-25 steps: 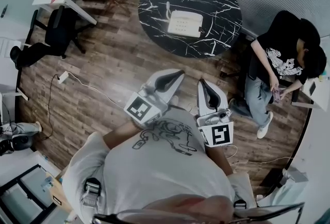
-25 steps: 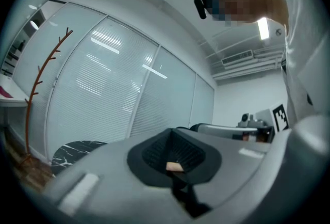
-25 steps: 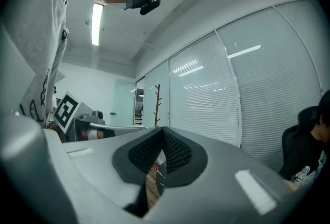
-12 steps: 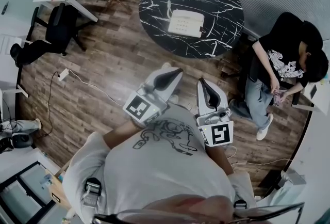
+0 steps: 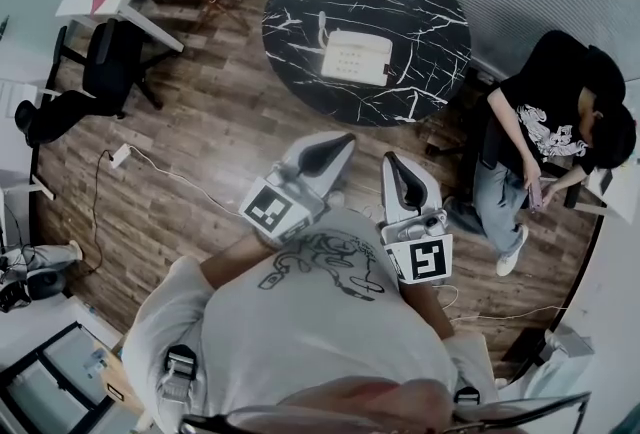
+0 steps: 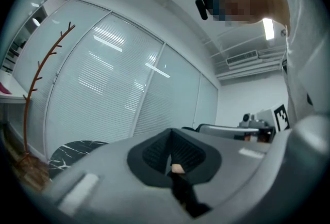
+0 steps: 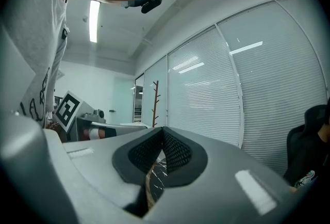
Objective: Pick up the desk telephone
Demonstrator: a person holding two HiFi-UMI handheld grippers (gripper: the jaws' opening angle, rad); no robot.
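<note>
The desk telephone [image 5: 356, 55] was a cream, boxy plastic set with a grid of pale keys on top. It sat near the middle of a round table [image 5: 420, 2] at the far side of the room, well apart from both grippers. The table's glossy black top was veined in white like marble. Dark wood-grain planks made up the floor [image 5: 220, 132].

Each gripper had a smooth grey shell that tapered to dark, ribbed pads. The left gripper [image 5: 333, 144] and the right gripper [image 5: 392, 162] were held level, side by side in front of the wearer's chest. The left one angled far and to the right, and the right one pointed straight at the far side. In the two gripper views both pairs of jaws were clenched tip to tip and gripped nothing.

Each gripper's cube bore a black-and-white square marker. The wearer's grey T-shirt [image 5: 300, 322] carried a dark line drawing. A seated person [image 5: 545, 112] at the right wore a black T-shirt with a white graphic too small to read. A reddish, branch-shaped coat stand [image 6: 38, 78] stood against glass walls with slatted blinds [image 7: 206, 99].
</note>
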